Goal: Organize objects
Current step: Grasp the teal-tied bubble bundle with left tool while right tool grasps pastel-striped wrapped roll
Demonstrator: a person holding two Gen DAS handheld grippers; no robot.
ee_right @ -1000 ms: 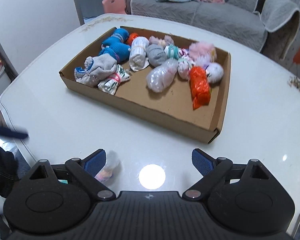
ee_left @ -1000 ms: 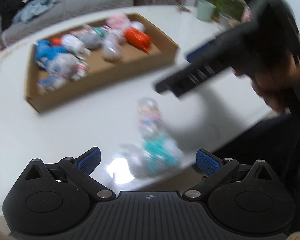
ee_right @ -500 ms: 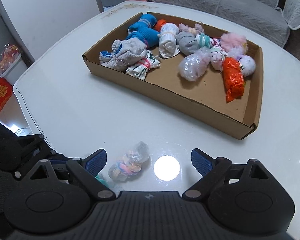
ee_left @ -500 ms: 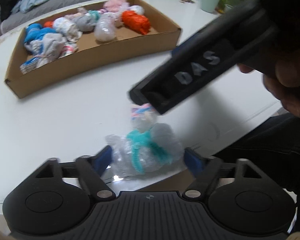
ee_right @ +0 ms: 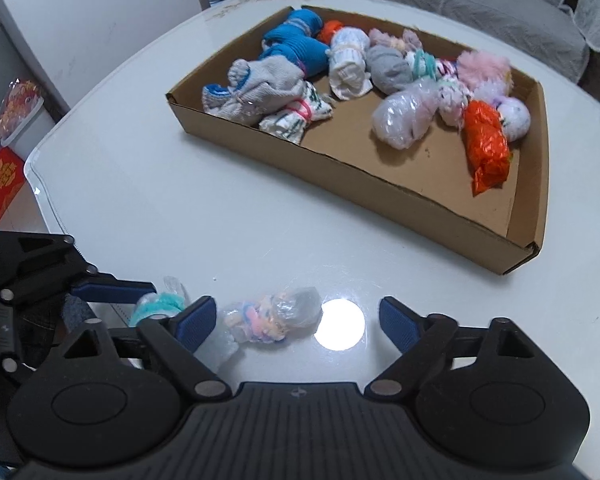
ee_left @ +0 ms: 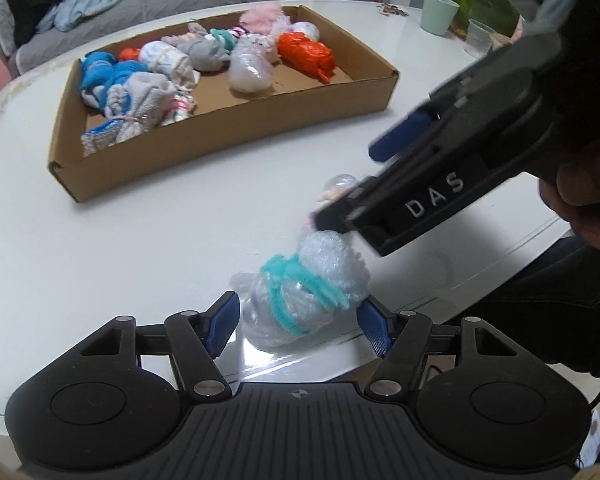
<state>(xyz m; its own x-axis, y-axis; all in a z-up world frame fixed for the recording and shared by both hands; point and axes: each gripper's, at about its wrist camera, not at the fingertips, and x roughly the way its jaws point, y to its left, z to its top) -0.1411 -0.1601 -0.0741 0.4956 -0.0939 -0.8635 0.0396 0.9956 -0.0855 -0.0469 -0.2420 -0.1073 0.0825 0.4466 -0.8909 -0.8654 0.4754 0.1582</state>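
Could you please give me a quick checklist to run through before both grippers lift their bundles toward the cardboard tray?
1. Teal-tied plastic bundle between left gripper jaws: ok.
2. Left jaws, just closing, pressing on it: cannot tell.
3. Pastel bundle between right gripper jaws: ok, though off-centre toward one pad.
4. Right jaws, just closing, gripping it: not ok, gap remains.
5. Bare floor left in cardboard tray: ok.
6. Grippers apart from each other: cannot tell, very close.

Black ribbed gripper bodies with silver screws, blue fingers (ee_left: 220, 322) and white "DAS" lettering.
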